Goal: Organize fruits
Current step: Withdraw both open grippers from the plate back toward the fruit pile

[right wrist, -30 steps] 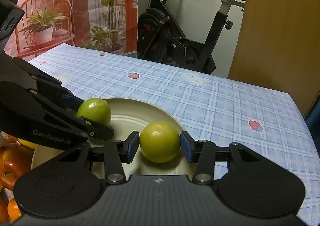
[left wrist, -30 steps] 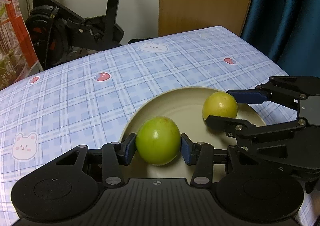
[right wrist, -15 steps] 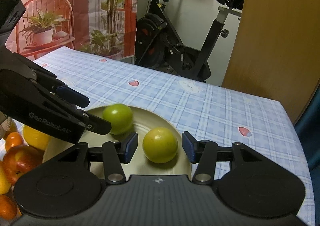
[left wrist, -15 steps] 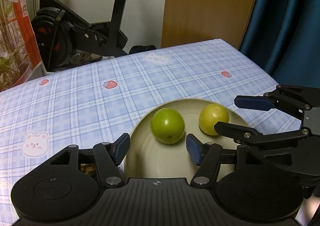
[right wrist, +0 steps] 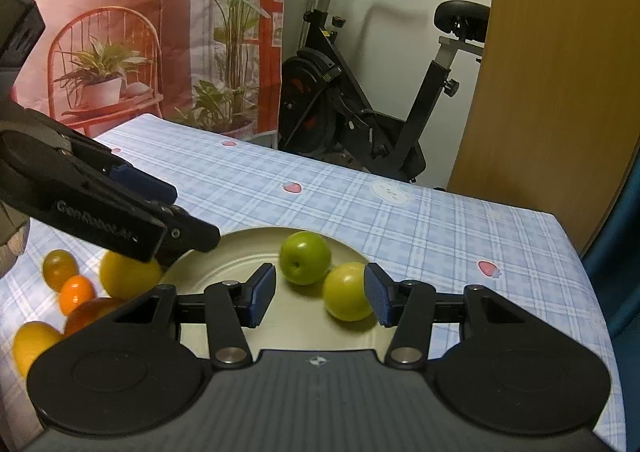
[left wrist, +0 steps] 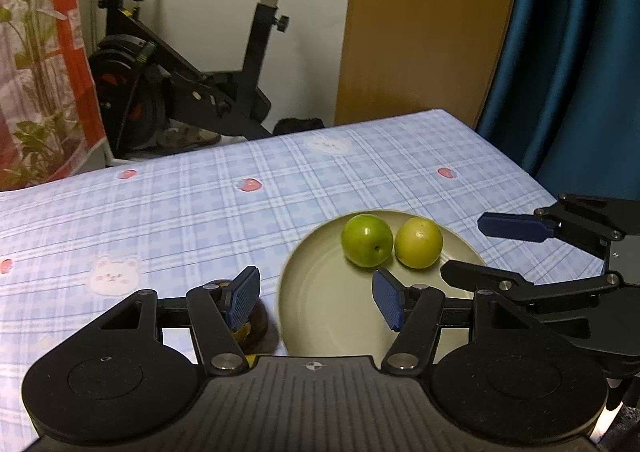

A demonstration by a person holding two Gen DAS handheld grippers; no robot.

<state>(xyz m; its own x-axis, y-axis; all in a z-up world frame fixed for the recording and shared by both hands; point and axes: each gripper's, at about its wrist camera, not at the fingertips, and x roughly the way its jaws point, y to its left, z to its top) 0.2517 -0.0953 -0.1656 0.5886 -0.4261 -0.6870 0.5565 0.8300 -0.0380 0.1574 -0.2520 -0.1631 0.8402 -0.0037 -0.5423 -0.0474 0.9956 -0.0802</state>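
Observation:
A cream plate (left wrist: 320, 316) (right wrist: 224, 272) on the checked tablecloth holds a green fruit (left wrist: 367, 240) (right wrist: 305, 258) and a yellow-green fruit (left wrist: 419, 243) (right wrist: 347, 296), side by side and touching. My left gripper (left wrist: 316, 298) (right wrist: 196, 215) is open over the plate's near side, short of the green fruit, with nothing between its pads. My right gripper (right wrist: 319, 294) (left wrist: 464, 248) is open as well, raised a little behind the two fruits. Its right pad overlaps the yellow-green fruit in the picture but does not press on it.
Left of the plate lie a yellow lemon-like fruit (right wrist: 128, 276), small oranges (right wrist: 76, 292) and other loose fruit (right wrist: 32, 340). A brown round thing (left wrist: 256, 326) sits under my left finger. An exercise bike (left wrist: 192, 91) and a wooden panel (left wrist: 420, 31) stand beyond the table's far edge.
Both grippers let go of their fruits, opened, and drew back and up. The green and yellow-green fruits now rest together on the plate.

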